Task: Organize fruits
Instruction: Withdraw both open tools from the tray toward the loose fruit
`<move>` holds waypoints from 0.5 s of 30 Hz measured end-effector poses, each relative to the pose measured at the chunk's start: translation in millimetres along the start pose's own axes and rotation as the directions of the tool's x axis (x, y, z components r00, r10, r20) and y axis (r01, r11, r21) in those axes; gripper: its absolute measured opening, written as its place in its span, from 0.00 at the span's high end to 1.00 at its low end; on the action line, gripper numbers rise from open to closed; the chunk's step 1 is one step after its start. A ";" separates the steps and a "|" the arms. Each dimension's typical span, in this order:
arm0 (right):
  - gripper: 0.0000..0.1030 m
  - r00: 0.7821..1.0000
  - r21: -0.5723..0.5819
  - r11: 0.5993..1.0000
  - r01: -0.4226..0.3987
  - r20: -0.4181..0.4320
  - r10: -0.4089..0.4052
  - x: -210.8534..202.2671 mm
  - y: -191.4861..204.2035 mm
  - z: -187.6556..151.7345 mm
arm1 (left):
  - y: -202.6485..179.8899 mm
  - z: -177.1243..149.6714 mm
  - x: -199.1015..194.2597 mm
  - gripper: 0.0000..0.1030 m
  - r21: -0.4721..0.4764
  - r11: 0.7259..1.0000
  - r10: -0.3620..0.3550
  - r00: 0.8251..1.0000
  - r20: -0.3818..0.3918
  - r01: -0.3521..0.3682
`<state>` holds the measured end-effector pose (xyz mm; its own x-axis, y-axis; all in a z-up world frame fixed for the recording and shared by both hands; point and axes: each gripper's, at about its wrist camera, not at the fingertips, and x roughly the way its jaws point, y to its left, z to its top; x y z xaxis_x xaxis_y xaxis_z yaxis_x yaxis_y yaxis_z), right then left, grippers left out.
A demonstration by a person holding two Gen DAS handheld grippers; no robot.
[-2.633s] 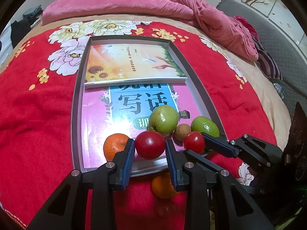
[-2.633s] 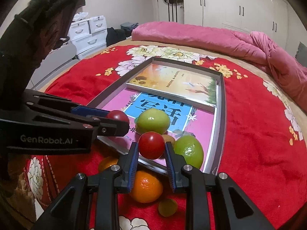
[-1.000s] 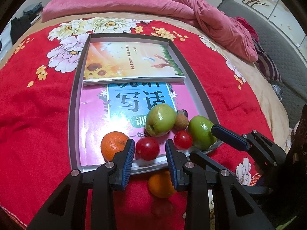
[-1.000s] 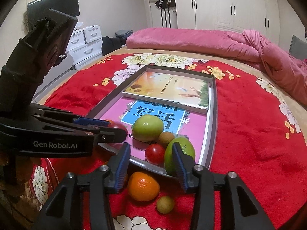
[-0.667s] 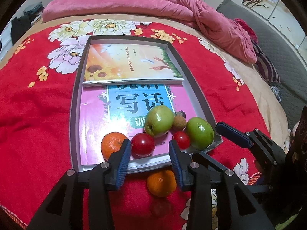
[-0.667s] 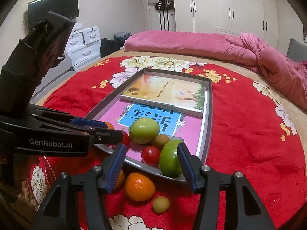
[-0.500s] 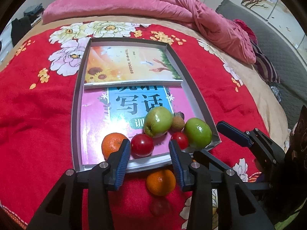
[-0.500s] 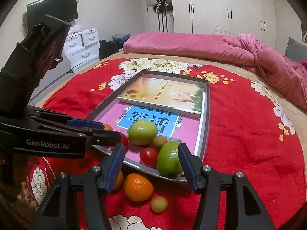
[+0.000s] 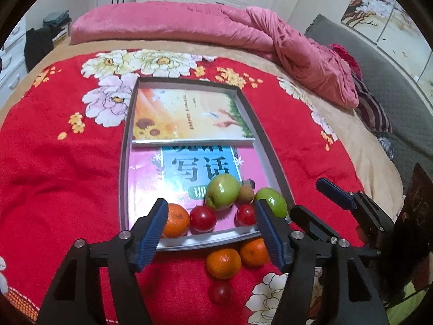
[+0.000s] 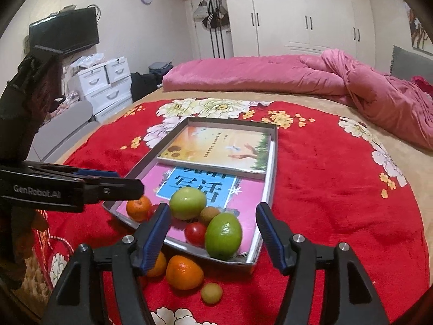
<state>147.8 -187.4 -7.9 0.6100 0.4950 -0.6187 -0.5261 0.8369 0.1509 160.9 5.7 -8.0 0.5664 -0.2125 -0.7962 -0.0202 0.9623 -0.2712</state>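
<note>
- So the tray [image 9: 273,159] already has a decent haul at its near end: an orange [image 9: 176,219], two red tomatoes [image 9: 203,218], a big green apple [image 9: 222,192], a little brown kiwi-looking thing [image 9: 246,192] and a second green fruit [image 9: 272,201] in the near right corner. All of it sits on the pink book [image 9: 146,173] lining the tray.
- Left to do, I'd say: two oranges [image 9: 223,263] touching each other on the red blanket [image 9: 59,178] just outside the tray's near rim, one more red tomato [image 9: 220,292] a bit closer to the camera, and a small yellow-green fruit [image 10: 211,293] that only shows up in the right view. So roughly past halfway, four stragglers still out.
- Left gripper [image 9: 209,234]: jaws have just been opening and now stand well apart, nothing clamped. It hangs over the tray's near rim, the tomato in the tray framed between the pads but not touched, loose oranges just below.
- Right gripper [image 10: 213,234]: same deal, jaws have just been opening, holding nothing. The green fruit and the other tomato [image 10: 195,233] sit between its pads in view, clear of both; the loose oranges lie nearer the camera, down and to the left.
</note>
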 end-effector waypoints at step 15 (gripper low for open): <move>0.22 0.998 0.095 0.995 0.020 0.056 -0.026 -18.9 -24.2 7.6 | 5.1 1.4 -18.5 0.24 -0.028 1.000 0.014 0.999 0.035 -0.013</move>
<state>153.5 -215.3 6.0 0.6554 0.4856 -0.5785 -0.4551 0.8652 0.2107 151.5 14.7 6.1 0.5945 -0.1931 -0.7806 -0.0505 0.9599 -0.2759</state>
